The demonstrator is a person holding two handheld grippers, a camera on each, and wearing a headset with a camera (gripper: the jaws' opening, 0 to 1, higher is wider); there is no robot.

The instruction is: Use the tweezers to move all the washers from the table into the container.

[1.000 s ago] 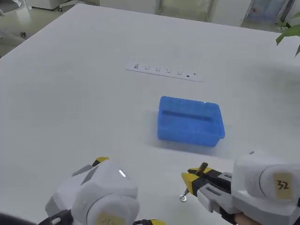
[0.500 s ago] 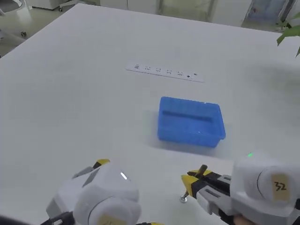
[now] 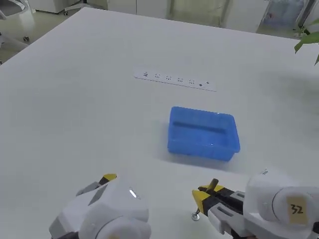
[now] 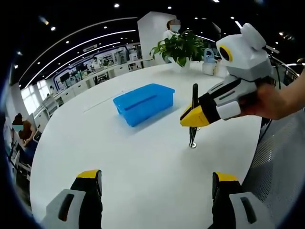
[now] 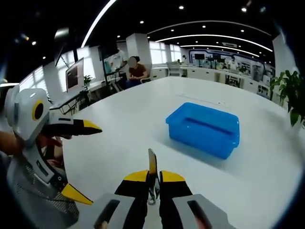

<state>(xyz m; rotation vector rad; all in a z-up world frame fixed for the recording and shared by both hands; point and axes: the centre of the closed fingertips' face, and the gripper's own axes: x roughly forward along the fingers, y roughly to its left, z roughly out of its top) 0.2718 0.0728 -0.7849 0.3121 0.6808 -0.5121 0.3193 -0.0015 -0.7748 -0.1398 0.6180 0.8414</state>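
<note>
Change since 1 s ago: we tipped our head, so the whole head view slid down a little. Measured against the container (image 3: 203, 130), our right gripper (image 3: 204, 195), the tweezers (image 4: 194, 95) and the washer (image 3: 195, 215) sit where they sat.
Right gripper: clenched on the tweezers, on our side of the container and clear of its near wall.
Tweezers: upright in the jaws, dark handle end up, tips down on the table (image 3: 75, 99) at the washer.
Washer: flat on the table, near the container's near-left corner. We cannot tell whether the tips already pinch it or only touch it.
Left gripper (image 4: 156, 175): released, jaws wide apart and holding nothing, further from the container than the washer and off to the left.
Container: blue, open-topped and square to us, with the power strip (image 3: 174, 79) lying beyond its far wall.
Step in hand: we judge it to be the pinch on this 1 washer, with the carry not yet begun.
Doing it well: we should close the tips across the washer's rim, not press down on its face, since a thin flat ring will likely skate away. Then we should lift straight up before heading for the container.
Carry: we should hold an even squeeze and clear the near wall with room to spare. We should let go only once the tips hang over the container's floor.
Risk: a twitch of the wrist could flick the washer off. The left gripper is best kept out of the path to the container.
</note>
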